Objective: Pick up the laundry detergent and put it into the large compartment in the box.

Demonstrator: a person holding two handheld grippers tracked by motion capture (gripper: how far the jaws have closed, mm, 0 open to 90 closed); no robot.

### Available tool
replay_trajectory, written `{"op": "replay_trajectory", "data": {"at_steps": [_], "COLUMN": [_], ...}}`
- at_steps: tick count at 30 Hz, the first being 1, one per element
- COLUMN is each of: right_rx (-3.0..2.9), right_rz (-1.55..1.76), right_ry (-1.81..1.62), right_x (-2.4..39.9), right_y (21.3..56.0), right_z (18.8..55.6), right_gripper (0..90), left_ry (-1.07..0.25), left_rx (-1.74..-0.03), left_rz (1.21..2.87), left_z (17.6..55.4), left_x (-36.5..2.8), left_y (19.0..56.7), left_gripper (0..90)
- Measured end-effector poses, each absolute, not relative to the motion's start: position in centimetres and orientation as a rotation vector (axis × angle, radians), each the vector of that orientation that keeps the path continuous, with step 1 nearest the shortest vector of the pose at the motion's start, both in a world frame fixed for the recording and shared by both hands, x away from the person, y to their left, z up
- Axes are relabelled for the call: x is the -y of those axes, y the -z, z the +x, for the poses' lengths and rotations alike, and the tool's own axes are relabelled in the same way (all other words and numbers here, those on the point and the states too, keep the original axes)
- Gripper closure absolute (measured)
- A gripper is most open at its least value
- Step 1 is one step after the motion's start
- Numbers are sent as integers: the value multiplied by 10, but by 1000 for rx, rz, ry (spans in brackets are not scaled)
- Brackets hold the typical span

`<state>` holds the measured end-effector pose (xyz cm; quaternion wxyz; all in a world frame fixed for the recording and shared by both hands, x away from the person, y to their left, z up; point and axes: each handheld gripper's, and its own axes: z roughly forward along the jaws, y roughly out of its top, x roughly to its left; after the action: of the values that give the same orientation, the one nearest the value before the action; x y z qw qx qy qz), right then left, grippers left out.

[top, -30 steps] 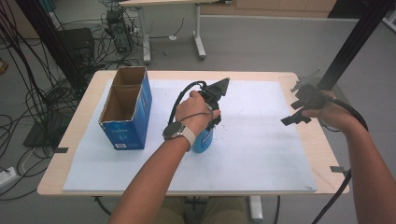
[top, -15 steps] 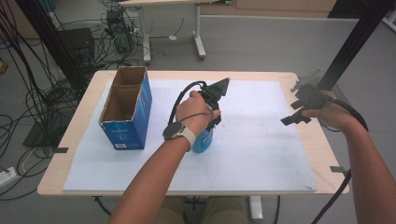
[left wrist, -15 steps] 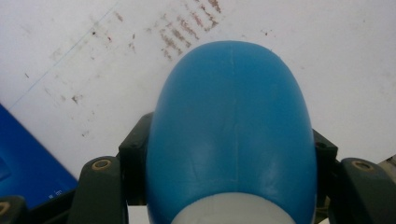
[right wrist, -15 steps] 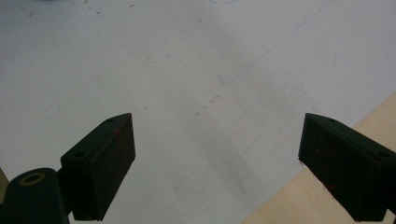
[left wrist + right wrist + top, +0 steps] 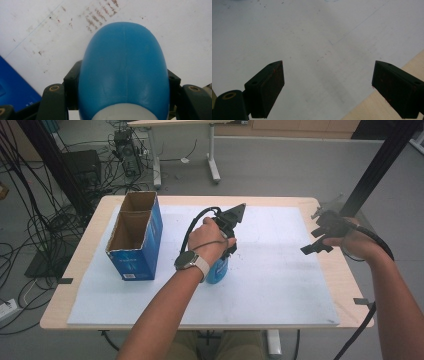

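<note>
Forearms enter from the near edge of the desk (image 5: 320,210). On its white sheet (image 5: 280,285), the left tool (image 5: 220,262) points down, its jaws pinching a blue bottle (image 5: 123,67) from both sides; a paler band shows at the bottle's near end. No label can be read on it. Farther right, the right tool (image 5: 320,237) hovers with jaws spread and empty. Beyond, at left, stands an open blue carton (image 5: 135,237); its small white label is too small to read.

Your left gripper (image 5: 222,262) sits mid-mat over the blue plastic bottle (image 5: 218,270); open blue cardboard box (image 5: 134,237) stands to its left; right gripper (image 5: 320,237) hangs above the white mat (image 5: 280,280)'s right edge.
</note>
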<state>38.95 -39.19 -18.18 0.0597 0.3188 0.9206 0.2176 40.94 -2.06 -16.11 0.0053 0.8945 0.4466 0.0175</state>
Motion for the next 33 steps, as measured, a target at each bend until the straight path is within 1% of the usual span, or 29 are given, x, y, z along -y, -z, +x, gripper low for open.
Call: {"op": "replay_trajectory", "data": {"at_steps": [33], "right_rx": [-2777], "right_rz": [967], "right_ry": [-658], "right_x": [393], "right_y": [180], "right_z": [388], "right_gripper": [107], "left_ry": [-62], "left_rx": [-1401], "left_rz": [2793], "left_z": [407], "left_x": [20], "left_y": [161], "left_gripper": [378]}}
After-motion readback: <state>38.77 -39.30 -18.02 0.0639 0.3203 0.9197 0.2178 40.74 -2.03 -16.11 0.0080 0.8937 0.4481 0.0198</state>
